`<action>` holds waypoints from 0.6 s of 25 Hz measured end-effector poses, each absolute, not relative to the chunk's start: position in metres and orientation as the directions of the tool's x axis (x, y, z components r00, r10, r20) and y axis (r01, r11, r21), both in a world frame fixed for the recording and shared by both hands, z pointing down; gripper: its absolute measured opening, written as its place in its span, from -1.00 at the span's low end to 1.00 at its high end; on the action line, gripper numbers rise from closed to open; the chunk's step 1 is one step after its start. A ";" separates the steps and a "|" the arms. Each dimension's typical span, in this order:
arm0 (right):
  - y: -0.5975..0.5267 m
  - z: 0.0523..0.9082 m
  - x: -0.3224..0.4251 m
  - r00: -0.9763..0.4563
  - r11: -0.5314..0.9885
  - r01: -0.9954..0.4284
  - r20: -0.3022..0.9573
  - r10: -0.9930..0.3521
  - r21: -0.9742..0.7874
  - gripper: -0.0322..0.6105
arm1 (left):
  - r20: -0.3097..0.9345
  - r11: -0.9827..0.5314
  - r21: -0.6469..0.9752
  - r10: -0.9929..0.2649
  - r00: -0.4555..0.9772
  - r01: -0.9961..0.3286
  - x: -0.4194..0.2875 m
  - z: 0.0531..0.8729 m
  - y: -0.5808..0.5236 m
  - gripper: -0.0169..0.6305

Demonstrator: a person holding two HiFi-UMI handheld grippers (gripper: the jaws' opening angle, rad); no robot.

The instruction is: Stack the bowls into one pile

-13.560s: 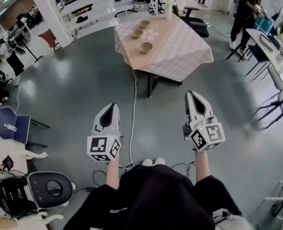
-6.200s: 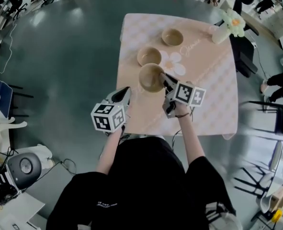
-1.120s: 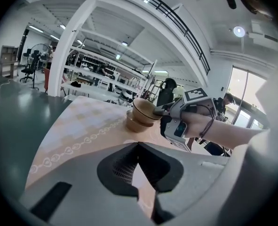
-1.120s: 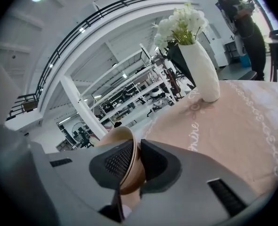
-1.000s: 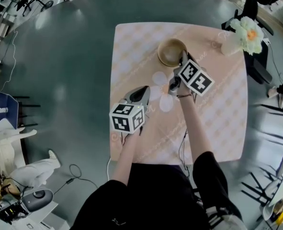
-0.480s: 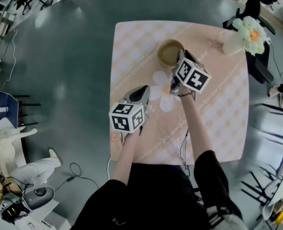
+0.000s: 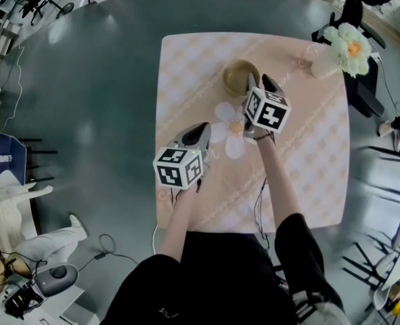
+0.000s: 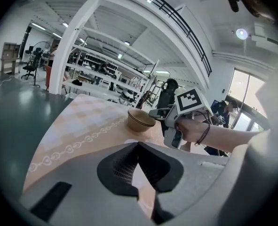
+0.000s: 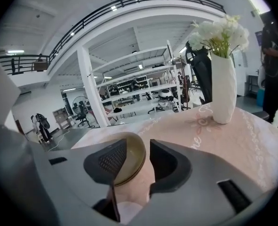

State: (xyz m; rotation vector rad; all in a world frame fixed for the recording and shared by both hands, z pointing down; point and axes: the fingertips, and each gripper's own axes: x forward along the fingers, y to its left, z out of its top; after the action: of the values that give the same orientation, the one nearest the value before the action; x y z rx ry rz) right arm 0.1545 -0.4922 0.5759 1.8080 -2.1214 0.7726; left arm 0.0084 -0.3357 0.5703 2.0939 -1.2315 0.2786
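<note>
Only the right gripper view shows it: tan ceramic bowl stack (image 9: 131,166) rim between right gripper (image 9: 138,149) jaws, just opened, spread clear. Left gripper (image 8: 139,147) jaws pressed together, empty. Cursive lettering on pink checked tablecloth (image 9: 251,140) illegible.

I'm getting bright, even light from a ceiling lamp (image 8: 242,33) — soft glare sits on the grey floor (image 7: 84,124). Both gripper views curve hard into black corners, and the head view bows too.

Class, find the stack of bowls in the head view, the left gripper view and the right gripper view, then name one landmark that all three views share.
Head view: the stack of bowls sits above centre, on the far half of the table.
Left gripper view: just above centre, small and distant.
Right gripper view: low centre, close up and partly covered.
Shared landmark: the pink checked tablecloth under the stack.
</note>
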 end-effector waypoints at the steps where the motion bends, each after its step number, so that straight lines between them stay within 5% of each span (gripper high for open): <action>1: -0.490 0.575 0.156 -0.196 0.080 -0.967 0.507 -0.839 -0.242 -0.48 | 0.492 -0.321 0.448 -0.691 0.530 -0.835 0.008 0.568 -0.335 -0.96; 5: -0.479 0.560 0.157 -0.228 0.089 -0.949 0.466 -0.855 -0.302 -0.51 | 0.460 -0.335 0.440 -0.713 0.530 -0.833 0.005 0.555 -0.333 -0.95; 9: -0.459 0.541 0.151 -0.290 0.174 -0.939 0.410 -0.865 -0.297 -0.84 | 0.424 -0.355 0.429 -0.733 0.532 -0.831 0.003 0.538 -0.329 -0.96; 15: -0.421 0.511 0.133 -0.408 0.299 -0.895 0.336 -0.849 -0.332 -0.91 | 0.358 -0.390 0.376 -0.776 0.520 -0.841 -0.011 0.504 -0.317 -0.96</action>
State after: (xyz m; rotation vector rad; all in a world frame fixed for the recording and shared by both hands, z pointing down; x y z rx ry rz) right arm 0.1335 -0.4213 0.5110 1.6520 -2.4524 0.7287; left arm -0.0110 -0.3170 0.5038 2.2489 -1.3149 0.1676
